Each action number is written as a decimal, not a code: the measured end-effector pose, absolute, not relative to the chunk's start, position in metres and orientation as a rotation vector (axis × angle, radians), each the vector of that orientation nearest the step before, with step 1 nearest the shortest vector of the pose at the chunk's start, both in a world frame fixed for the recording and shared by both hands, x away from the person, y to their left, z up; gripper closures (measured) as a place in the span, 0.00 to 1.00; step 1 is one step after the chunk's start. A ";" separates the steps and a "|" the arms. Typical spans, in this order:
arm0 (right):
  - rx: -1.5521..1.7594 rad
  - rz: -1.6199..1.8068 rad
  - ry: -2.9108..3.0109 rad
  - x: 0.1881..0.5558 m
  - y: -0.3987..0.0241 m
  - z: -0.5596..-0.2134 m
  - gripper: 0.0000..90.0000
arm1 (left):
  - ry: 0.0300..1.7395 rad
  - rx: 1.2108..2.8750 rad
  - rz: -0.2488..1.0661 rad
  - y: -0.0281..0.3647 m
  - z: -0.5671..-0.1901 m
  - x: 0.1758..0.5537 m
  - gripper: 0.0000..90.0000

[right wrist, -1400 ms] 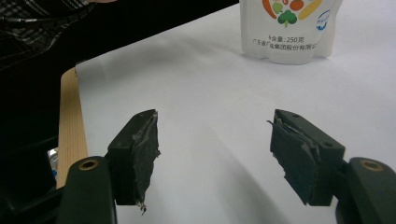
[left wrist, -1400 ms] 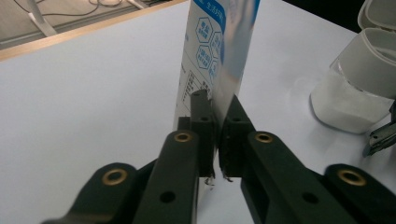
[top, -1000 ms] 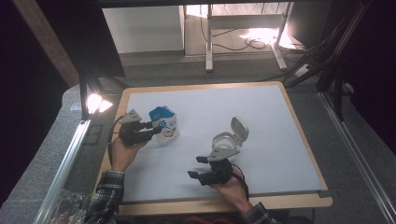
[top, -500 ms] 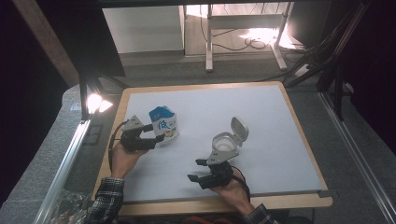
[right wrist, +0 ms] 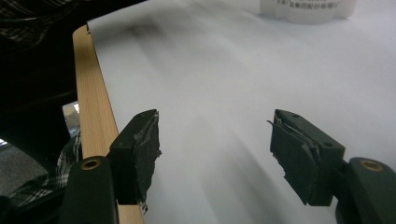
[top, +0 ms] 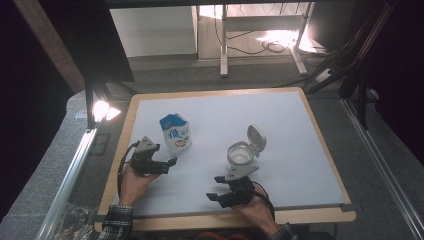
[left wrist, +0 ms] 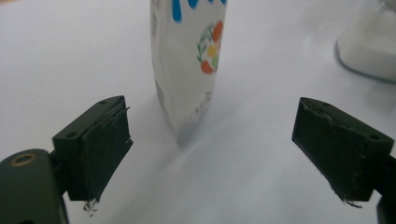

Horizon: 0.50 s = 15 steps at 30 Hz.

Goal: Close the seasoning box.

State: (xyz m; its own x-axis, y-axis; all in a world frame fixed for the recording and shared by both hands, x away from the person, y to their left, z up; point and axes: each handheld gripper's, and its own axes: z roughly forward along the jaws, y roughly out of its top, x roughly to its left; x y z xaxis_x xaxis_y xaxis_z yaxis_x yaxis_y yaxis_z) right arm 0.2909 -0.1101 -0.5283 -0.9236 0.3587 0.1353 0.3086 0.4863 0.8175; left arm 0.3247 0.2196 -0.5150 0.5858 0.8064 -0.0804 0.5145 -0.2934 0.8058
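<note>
A: Where is the milk carton (top: 176, 134)?

B: Upright on the white bench (top: 300, 145), left of the open-lidded jar (top: 242, 152). The left hand-held gripper (top: 171, 161) sits just below the carton; its jaws have just been opening, released, nothing between them.

A: And the right hand-held gripper (top: 216, 189)?

B: Below the jar, jaws apart, empty.

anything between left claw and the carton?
Nothing: bare white table between left claw and carton in the left gripper view. Its jaws have just been opening, empty.
</note>
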 end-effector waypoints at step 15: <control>0.618 1.353 2.671 0.282 -0.144 -0.529 0.37 | 1.129 2.075 0.397 0.200 -0.542 0.299 0.10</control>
